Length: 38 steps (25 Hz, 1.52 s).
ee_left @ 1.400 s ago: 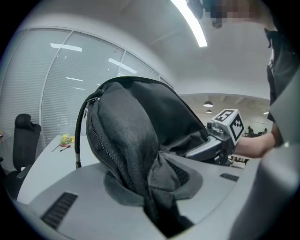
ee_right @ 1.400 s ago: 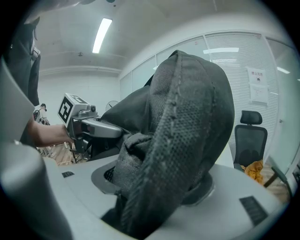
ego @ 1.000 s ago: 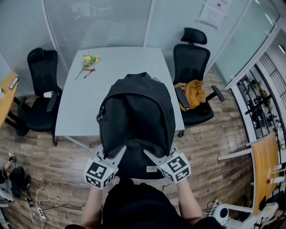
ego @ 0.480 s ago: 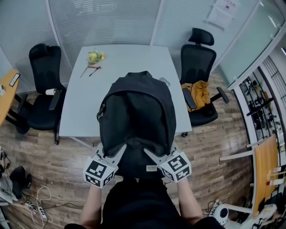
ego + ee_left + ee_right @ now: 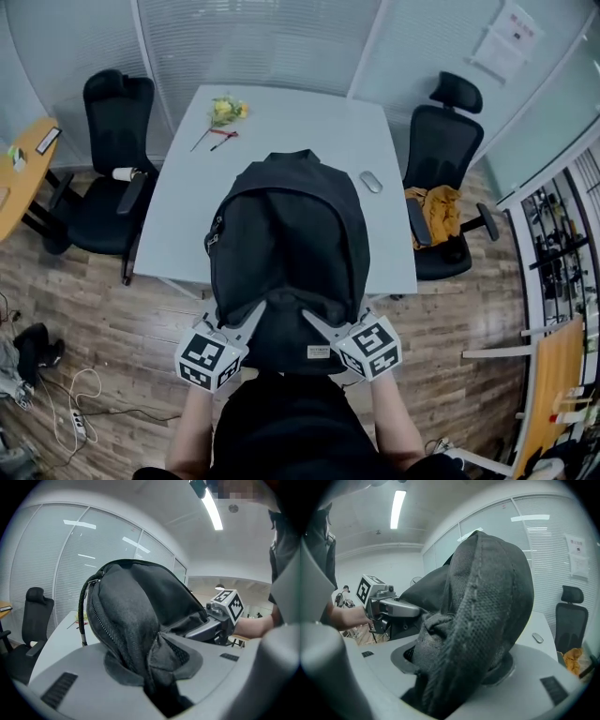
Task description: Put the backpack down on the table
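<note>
1. Grey plastic jaws of the left gripper [image 5: 157,670] were clamped on bunched backpack [image 5: 286,244] cloth; the right gripper [image 5: 450,667] pinched its padded mesh edge.
2. Backpack: black, domed, woven; held upright in the air over the near edge of the white table [image 5: 281,117].
3. Gripper views showed mesh weave and zip teeth. The head view showed a mouse [image 5: 371,182] and a flower [image 5: 225,111] farther along the tabletop.

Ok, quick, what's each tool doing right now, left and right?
Left tool: closed on the backpack, pinching its fabric.
Right tool: closed on the same backpack, on its other side.
</note>
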Each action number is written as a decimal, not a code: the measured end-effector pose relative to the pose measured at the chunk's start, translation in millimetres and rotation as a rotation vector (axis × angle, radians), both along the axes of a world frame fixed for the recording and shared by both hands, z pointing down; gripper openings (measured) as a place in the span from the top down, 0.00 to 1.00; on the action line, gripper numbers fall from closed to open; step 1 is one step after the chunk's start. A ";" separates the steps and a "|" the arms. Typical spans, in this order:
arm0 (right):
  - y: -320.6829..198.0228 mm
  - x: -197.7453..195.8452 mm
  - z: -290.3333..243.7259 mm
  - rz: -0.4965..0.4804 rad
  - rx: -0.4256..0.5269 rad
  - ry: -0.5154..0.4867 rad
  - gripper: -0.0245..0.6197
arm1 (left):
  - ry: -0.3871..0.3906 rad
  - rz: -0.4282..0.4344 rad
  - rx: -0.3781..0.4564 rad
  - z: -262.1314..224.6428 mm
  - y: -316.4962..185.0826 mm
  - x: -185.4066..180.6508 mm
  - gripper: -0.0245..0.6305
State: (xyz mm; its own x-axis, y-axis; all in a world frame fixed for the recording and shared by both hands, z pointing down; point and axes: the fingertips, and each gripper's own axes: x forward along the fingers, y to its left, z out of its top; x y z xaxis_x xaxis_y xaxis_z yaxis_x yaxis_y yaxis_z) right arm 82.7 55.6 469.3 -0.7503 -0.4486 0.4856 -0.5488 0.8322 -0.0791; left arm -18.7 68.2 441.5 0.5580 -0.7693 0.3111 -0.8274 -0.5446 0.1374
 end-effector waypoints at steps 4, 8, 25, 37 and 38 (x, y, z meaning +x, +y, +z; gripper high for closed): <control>-30.7 -14.1 1.2 -0.050 -0.011 -0.017 0.53 | -0.019 -0.048 -0.007 -1.5 -25.2 -13.0 0.81; -65.8 -32.2 1.8 -0.106 -0.027 -0.026 0.52 | -0.028 -0.104 -0.024 -2.5 -54.4 -29.2 0.82; -199.9 -78.3 1.8 -0.343 -0.065 -0.046 0.52 | -0.053 -0.331 -0.068 -7.3 -164.0 -65.0 0.82; -230.4 -87.4 30.5 -0.469 -0.134 -0.046 0.51 | -0.052 -0.454 -0.152 19.3 -183.1 -66.1 0.82; -230.9 -88.2 32.6 -0.476 -0.141 -0.046 0.51 | -0.054 -0.460 -0.158 20.9 -183.0 -66.3 0.82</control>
